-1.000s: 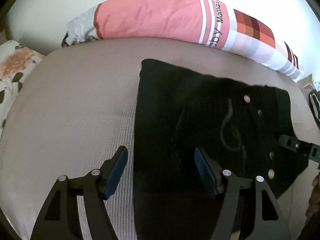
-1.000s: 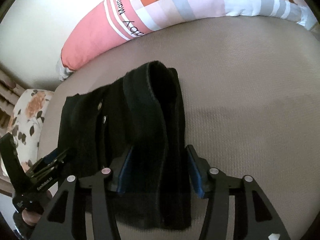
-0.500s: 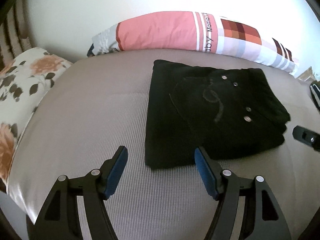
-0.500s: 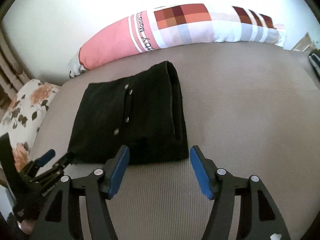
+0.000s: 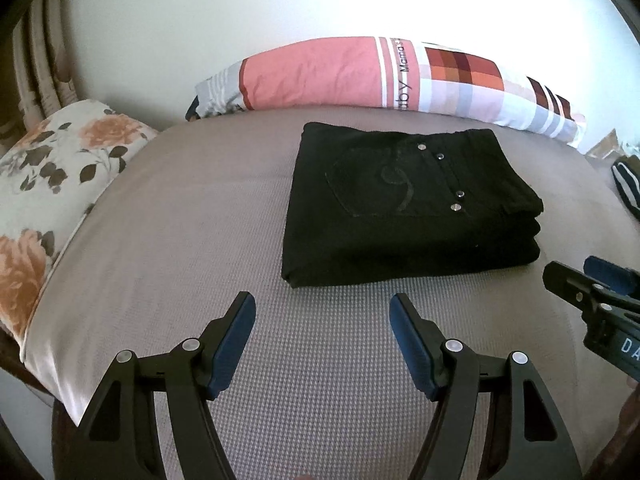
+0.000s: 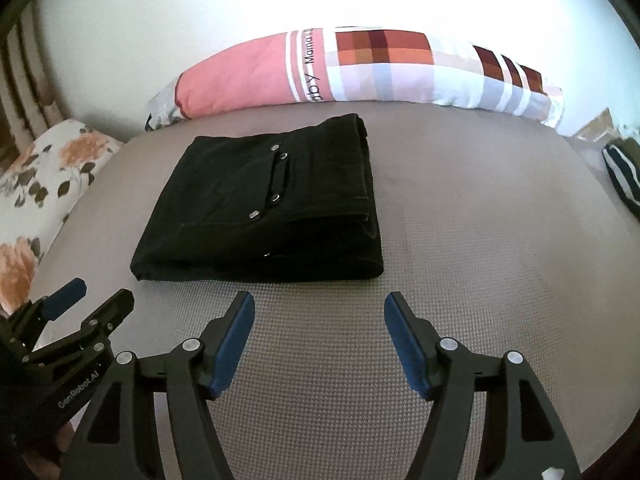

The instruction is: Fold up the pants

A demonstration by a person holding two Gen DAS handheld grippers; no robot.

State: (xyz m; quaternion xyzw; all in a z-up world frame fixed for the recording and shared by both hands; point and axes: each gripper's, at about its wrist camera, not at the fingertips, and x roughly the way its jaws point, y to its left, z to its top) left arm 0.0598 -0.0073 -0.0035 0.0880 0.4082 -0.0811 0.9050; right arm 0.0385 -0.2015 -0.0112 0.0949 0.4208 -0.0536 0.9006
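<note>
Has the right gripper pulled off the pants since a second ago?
Yes. The right gripper backed toward the bed's near edge; the black pants now lie clear ahead of its fingers, nearer the pink pillow.

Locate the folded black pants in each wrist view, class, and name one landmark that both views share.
Left wrist view: folded black pants lie right of centre, beyond the open left gripper.
Right wrist view: pants lie left of centre, beyond the open right gripper.
Shared landmark: the pink checked pillow behind them.

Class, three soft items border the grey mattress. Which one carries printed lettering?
The long pink and checked bolster along the wall, behind the folded black pants. The floral cushion and the striped fabric show no lettering.
</note>
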